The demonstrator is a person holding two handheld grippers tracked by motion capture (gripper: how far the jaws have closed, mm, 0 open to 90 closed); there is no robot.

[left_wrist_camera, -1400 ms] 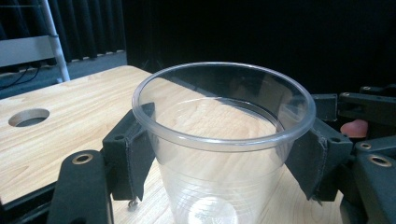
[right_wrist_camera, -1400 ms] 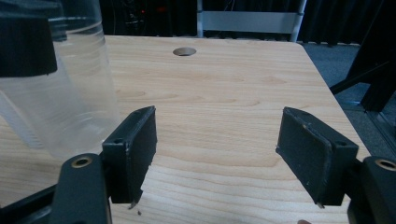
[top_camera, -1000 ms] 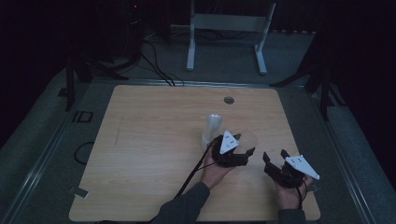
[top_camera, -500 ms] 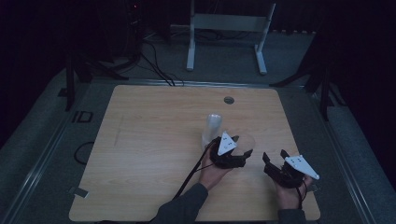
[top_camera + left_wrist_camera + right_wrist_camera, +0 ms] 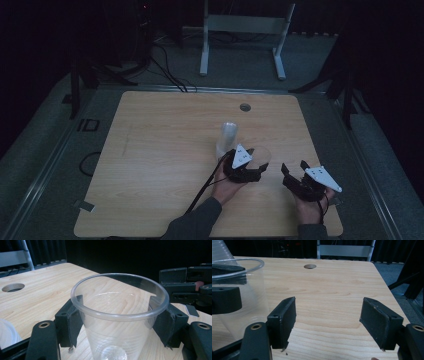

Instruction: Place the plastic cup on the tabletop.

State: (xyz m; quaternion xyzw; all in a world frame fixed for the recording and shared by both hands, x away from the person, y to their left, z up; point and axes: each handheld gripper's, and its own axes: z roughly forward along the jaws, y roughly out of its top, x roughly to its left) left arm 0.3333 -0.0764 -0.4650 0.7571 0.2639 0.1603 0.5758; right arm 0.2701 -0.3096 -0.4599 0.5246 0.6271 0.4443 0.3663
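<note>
2 grippers: left gripper (image 5: 260, 172), right gripper (image 5: 295, 172). 1 loose clear cup (image 5: 117, 315), 1 cup stack (image 5: 227, 138), 1 bench (image 5: 160, 150) w/ 1 hole (image 5: 245, 107).

**Dim room, lit tabletop**

The high view is dark and slightly soft; the pale wooden table (image 5: 165, 150) alone catches light. The gripper views are brighter, with soft highlights on the clear plastic cup (image 5: 117, 315) rim, blurred nearest the lens.

Wooden table (image 5: 165, 150) carries a clear cup (image 5: 117, 315) and cup stack (image 5: 228, 137).
</note>
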